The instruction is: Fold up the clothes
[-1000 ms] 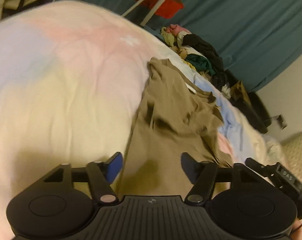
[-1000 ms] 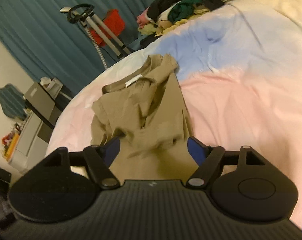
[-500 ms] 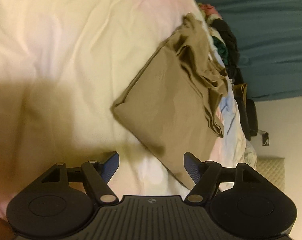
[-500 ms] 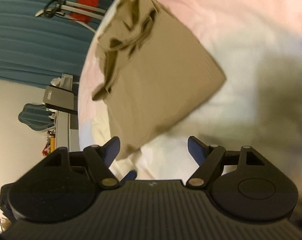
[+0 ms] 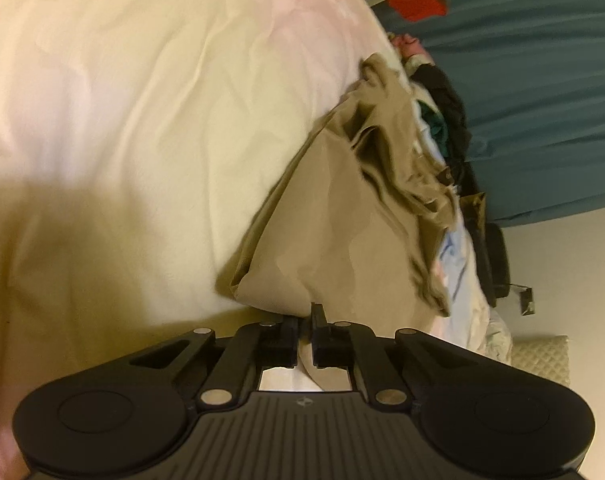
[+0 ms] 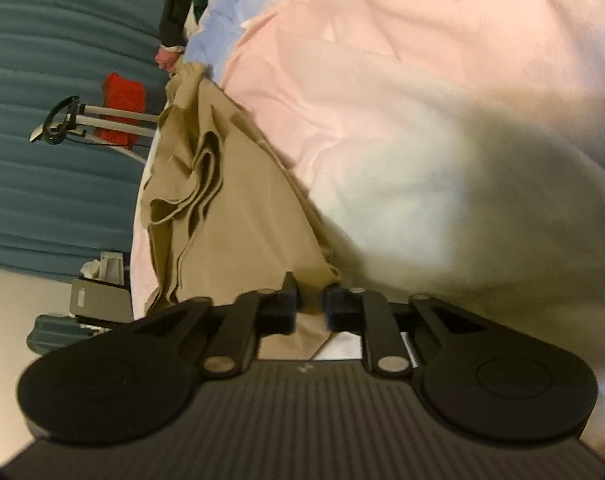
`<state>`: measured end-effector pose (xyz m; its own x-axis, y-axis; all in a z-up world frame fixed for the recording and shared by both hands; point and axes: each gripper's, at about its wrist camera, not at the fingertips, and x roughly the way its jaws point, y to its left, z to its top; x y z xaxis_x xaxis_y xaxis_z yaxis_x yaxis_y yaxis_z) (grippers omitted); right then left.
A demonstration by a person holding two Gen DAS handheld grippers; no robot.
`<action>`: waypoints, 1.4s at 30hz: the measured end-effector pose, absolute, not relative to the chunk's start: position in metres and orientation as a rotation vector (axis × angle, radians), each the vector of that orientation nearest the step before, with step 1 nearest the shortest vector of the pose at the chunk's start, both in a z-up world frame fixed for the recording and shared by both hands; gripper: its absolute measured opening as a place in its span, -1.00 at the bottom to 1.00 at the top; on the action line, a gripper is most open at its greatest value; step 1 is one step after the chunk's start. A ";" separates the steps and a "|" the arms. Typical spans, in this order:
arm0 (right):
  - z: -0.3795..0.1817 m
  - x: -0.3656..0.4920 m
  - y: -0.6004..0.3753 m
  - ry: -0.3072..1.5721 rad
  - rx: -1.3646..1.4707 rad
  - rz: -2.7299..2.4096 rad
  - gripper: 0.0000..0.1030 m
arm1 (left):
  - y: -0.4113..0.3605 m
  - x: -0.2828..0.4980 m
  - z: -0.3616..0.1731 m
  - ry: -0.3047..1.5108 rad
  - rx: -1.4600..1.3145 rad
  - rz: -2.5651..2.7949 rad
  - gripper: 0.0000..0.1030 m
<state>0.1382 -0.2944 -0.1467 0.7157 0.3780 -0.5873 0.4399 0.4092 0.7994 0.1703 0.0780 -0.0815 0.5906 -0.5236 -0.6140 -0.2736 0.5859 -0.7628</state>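
Observation:
A tan shirt [image 5: 342,220] lies on a pastel bedspread [image 5: 142,120], its near hem flat and its far end bunched in folds. My left gripper [image 5: 306,328] is shut on the shirt's near hem close to one bottom corner. In the right wrist view the same tan shirt [image 6: 230,216] stretches away from me, and my right gripper [image 6: 310,308] is shut on its near hem by the other bottom corner. The bedspread [image 6: 422,100] shows pink, white and blue patches.
A pile of dark and coloured clothes [image 5: 442,96] sits at the far edge of the bed, also visible in the right wrist view [image 6: 182,4]. A teal curtain [image 5: 542,80], a red bag [image 6: 122,108] on a metal stand and a grey box [image 6: 98,300] stand beyond the bed.
Both grippers were open above the shirt. They dropped to the near hem and closed on it, one at each bottom corner.

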 end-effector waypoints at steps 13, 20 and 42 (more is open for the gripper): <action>-0.044 0.083 -0.301 0.622 1.102 0.121 -0.84 | 0.095 0.123 0.016 0.683 -0.978 -0.387 -0.93; -0.015 0.019 -0.301 0.596 1.077 0.190 -0.84 | 0.104 0.047 0.022 0.678 -1.046 -0.406 -0.93; -0.072 0.240 -0.304 0.698 1.142 0.009 -0.81 | 0.047 0.276 0.006 0.700 -0.754 -0.256 -0.92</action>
